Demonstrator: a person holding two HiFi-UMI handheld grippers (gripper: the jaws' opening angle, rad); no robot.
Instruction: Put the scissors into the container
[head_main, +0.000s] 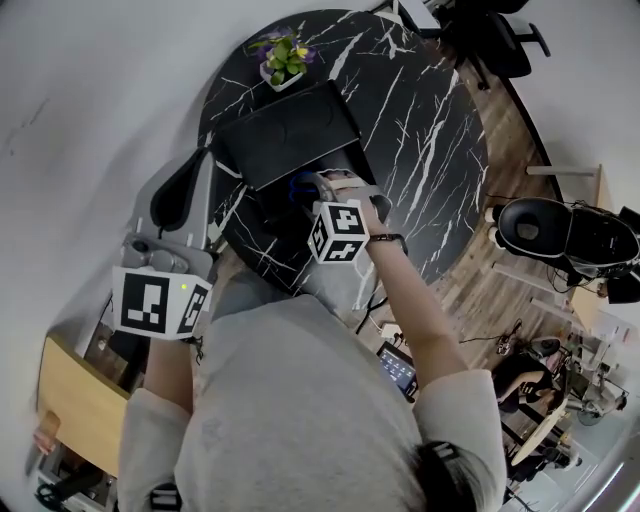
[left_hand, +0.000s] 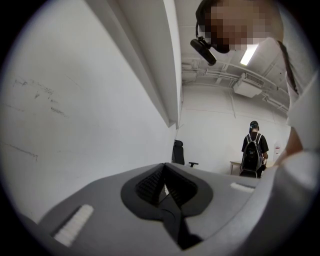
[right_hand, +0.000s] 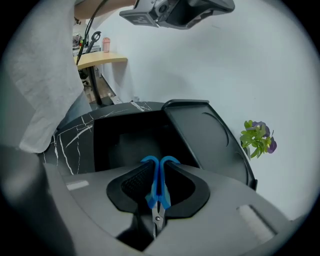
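I have the right hand-held gripper (right_hand: 157, 172) clamped on the scissors (right_hand: 158, 192): the blue handles stand up between the pads and the metal blades point back toward the camera. In its own view the gripper faces the open black container (right_hand: 115, 145), whose lid (right_hand: 202, 132) is thrown back toward the wall. The head view puts this gripper over the container's near edge on the marble bench (head_main: 420, 130).

My left hand-held gripper (left_hand: 162, 187) has its jaws drawn together on nothing. It is held off the bench beside my body, pointing up at the wall and ceiling, and takes no part here.

So I judge the pick-up done and the carry nearly finished. What is left is to bring the scissors fully over the opening, lower them inside and let go. The scissors are not yet in the container. I cannot tell whether the lid is meant to be shut afterwards.
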